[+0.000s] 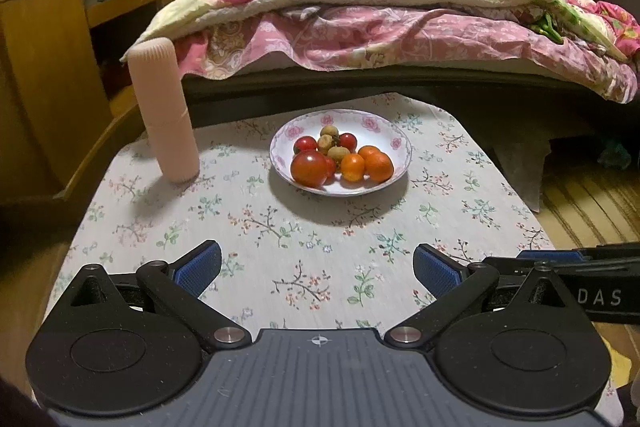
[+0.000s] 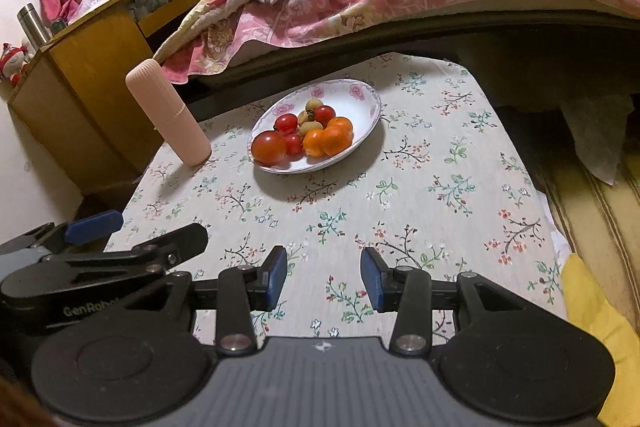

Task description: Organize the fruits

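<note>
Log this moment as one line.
stage: pre-grasp | left gripper: open, empty | right gripper: open, empty | fruits: all in plate | pink container: upright, left of plate

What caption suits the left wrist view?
Open left tongs hover over a floral cloth, facing a plate of fruit.
</note>
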Action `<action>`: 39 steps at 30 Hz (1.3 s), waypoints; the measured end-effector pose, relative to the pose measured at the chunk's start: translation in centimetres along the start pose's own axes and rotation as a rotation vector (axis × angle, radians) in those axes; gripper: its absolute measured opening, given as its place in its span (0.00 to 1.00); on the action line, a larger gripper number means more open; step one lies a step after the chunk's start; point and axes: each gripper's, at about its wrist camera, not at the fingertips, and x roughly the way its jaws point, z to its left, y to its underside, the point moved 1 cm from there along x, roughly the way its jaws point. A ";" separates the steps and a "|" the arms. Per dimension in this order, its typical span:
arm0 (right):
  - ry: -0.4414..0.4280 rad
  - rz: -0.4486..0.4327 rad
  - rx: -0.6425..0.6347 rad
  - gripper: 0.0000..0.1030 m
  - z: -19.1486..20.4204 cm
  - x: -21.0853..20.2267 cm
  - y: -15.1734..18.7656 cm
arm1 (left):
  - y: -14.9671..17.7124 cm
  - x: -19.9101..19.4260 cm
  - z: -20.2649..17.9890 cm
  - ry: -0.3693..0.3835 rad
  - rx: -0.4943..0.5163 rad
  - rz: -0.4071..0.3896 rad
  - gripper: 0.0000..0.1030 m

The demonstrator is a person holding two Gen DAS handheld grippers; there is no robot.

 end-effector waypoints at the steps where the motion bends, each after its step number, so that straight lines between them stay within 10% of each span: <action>1: 0.000 0.001 0.000 0.41 0.0 -0.1 0.2 | 0.1 -0.1 0.1 -0.001 -0.006 0.001 1.00; 39: 0.015 0.061 -0.029 0.42 1.4 -2.2 5.4 | 4.8 -1.9 -0.1 -0.036 -0.032 0.136 1.00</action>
